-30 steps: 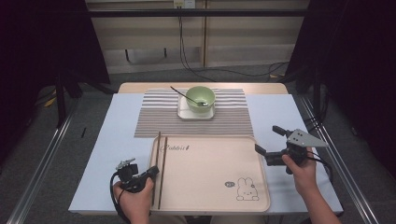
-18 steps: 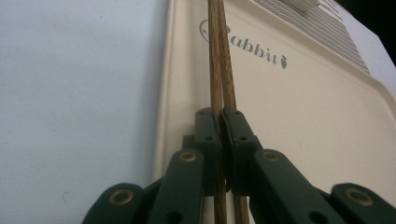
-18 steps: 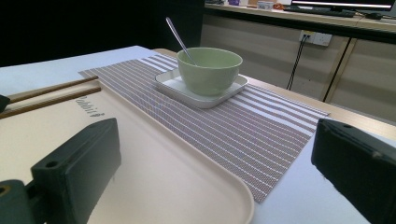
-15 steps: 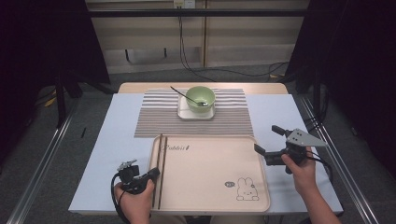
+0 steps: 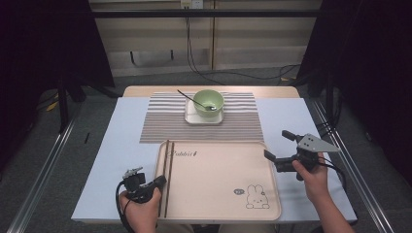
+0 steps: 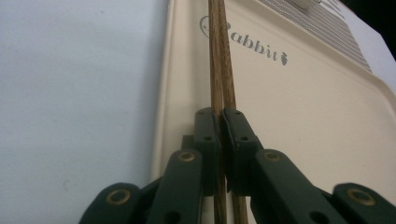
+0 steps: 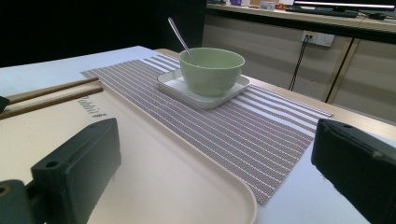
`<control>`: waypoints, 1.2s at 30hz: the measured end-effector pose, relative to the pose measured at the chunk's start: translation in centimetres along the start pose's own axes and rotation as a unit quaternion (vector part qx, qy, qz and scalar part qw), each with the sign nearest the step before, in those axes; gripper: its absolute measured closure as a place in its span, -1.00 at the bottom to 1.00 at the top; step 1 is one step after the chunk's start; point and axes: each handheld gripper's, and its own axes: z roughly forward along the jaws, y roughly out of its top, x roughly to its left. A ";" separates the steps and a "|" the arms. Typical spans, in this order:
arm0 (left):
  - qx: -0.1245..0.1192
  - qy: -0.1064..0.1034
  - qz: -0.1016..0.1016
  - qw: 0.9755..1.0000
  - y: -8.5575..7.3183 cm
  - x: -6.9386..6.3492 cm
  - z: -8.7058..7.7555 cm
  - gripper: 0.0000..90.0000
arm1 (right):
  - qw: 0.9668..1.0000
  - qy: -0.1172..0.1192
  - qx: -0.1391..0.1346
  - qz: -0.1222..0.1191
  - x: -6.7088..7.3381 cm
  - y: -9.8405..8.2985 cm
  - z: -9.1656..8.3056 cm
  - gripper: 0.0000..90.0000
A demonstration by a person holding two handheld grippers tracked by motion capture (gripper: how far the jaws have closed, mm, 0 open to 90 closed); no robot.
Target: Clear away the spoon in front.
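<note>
Wooden chopsticks [image 5: 165,177] along tray's [image 5: 223,204] nine o'clock edge, pinched near end by closed left gripper [image 5: 159,182]. Right gripper [image 5: 278,147] wide apart, holding nothing, at tray's three o'clock, over desk [image 5: 116,145].

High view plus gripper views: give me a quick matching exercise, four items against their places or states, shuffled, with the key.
Items:
1. chopsticks
2. green bowl
3. spoon
4. right gripper

States:
A. stands on the white square dish
B. open, above the right edge of the tray
C. clamped by the left gripper
D. rests in the bowl, handle sticking out

Pairs: 1-C, 2-A, 3-D, 4-B
</note>
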 end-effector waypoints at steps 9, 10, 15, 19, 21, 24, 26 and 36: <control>-0.001 -0.004 -0.004 1.000 -0.1 -0.1 0.0 0.85 | 1.000 -0.001 0.002 0.002 0.0 0.0 0.0 -0.97; 0.000 -0.007 -0.004 1.000 -0.1 -0.1 0.1 0.84 | 1.000 -0.001 0.002 0.000 0.0 0.0 0.0 -0.97; -0.005 -0.008 -0.006 1.000 0.0 -0.2 0.1 0.79 | 1.000 -0.002 0.002 0.000 0.0 0.0 0.0 -0.97; -0.008 -0.011 -0.002 1.000 0.3 -0.2 0.0 0.74 | 1.000 -0.001 0.002 0.000 0.0 0.0 0.0 -0.97; -0.008 -0.015 0.002 1.000 0.6 -0.1 -0.1 0.72 | 1.000 0.001 0.004 0.001 0.0 0.0 0.0 -0.97; -0.021 -0.026 -0.006 0.999 1.1 -0.3 0.0 0.60 | 1.000 -0.002 0.003 -0.001 0.0 0.0 0.0 -0.97; -0.026 -0.028 0.005 0.999 1.4 -0.2 0.0 0.57 | 1.000 -0.002 0.002 -0.001 0.0 0.0 0.0 -0.97; -0.046 -0.063 -0.001 0.997 3.0 -0.8 0.5 0.17 | 1.000 0.000 0.002 0.000 0.0 0.0 0.0 -0.97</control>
